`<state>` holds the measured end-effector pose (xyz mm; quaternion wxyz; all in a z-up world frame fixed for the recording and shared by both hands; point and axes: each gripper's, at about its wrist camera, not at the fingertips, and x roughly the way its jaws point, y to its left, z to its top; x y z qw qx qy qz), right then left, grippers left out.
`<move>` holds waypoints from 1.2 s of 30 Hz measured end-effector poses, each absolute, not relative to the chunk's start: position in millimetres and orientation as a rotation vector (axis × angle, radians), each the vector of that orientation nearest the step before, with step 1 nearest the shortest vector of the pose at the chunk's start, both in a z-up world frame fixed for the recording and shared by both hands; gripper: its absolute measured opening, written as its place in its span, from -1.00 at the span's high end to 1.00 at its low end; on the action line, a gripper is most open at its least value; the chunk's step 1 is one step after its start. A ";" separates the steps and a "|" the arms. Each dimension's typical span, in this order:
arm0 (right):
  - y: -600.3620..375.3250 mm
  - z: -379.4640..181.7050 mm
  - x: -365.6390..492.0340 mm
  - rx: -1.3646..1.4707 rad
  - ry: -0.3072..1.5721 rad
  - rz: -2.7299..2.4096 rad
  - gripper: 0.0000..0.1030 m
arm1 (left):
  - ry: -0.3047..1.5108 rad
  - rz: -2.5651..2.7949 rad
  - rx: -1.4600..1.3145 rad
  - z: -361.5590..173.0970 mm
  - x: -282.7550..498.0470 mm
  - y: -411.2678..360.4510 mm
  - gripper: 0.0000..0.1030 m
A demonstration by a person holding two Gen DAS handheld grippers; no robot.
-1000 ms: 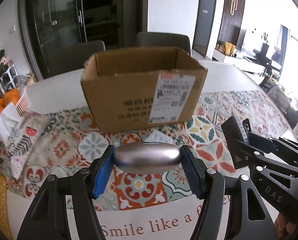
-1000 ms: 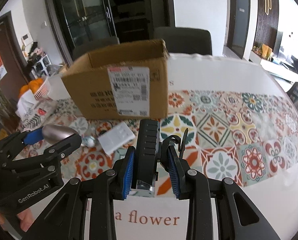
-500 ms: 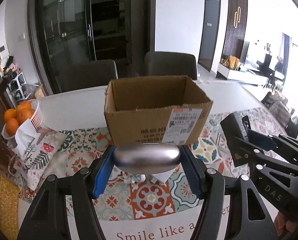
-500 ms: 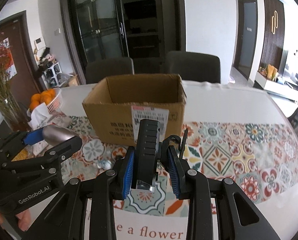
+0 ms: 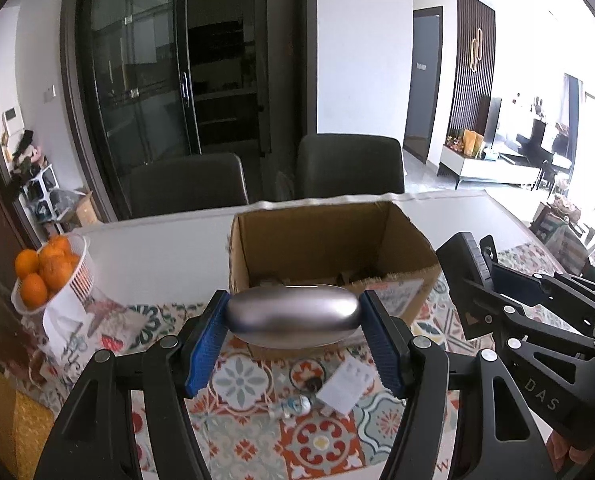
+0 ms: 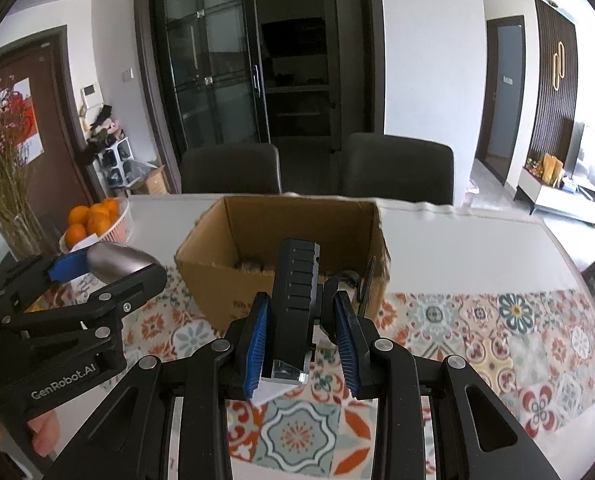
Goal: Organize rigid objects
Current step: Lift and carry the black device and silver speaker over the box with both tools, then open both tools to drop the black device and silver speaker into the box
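Observation:
My left gripper [image 5: 293,338] is shut on a smooth silver oval case [image 5: 292,316], held in the air in front of the open cardboard box [image 5: 329,240]. My right gripper [image 6: 301,340] is shut on a black ribbed device [image 6: 295,300] with a clear base, also raised before the box [image 6: 281,224]. Each gripper shows in the other's view: the right one [image 5: 473,280] at the right, the left one [image 6: 109,264] at the left with the silver case [image 6: 117,260]. Some items lie in the box bottom.
On the patterned tablecloth [image 6: 497,344] below lie a white flat pack [image 5: 345,384] and a small keyring-like item [image 5: 293,404]. A basket of oranges [image 5: 45,276] stands at the left. Two dark chairs [image 6: 397,168] stand behind the table.
Both grippers have risen with their objects, so the box now appears lower and its open inside is in view.

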<state>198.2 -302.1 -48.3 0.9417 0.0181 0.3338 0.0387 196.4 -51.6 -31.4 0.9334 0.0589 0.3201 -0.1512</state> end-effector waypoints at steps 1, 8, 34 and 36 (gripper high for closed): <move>-301.9 -46.6 201.4 0.035 0.678 0.080 0.38 | 0.651 -0.307 0.120 -28.9 199.7 -50.9 -0.26; -301.1 -32.6 226.9 0.019 0.650 0.086 0.38 | 0.656 -0.311 0.111 -22.1 226.2 -50.2 -0.26; -303.3 -55.4 328.1 -0.010 0.766 0.113 0.38 | 0.792 -0.307 0.125 -48.7 325.4 -64.3 -0.26; -302.8 -61.4 333.8 -0.018 0.782 0.111 0.37 | 0.813 -0.312 0.132 -55.9 331.4 -66.3 -0.26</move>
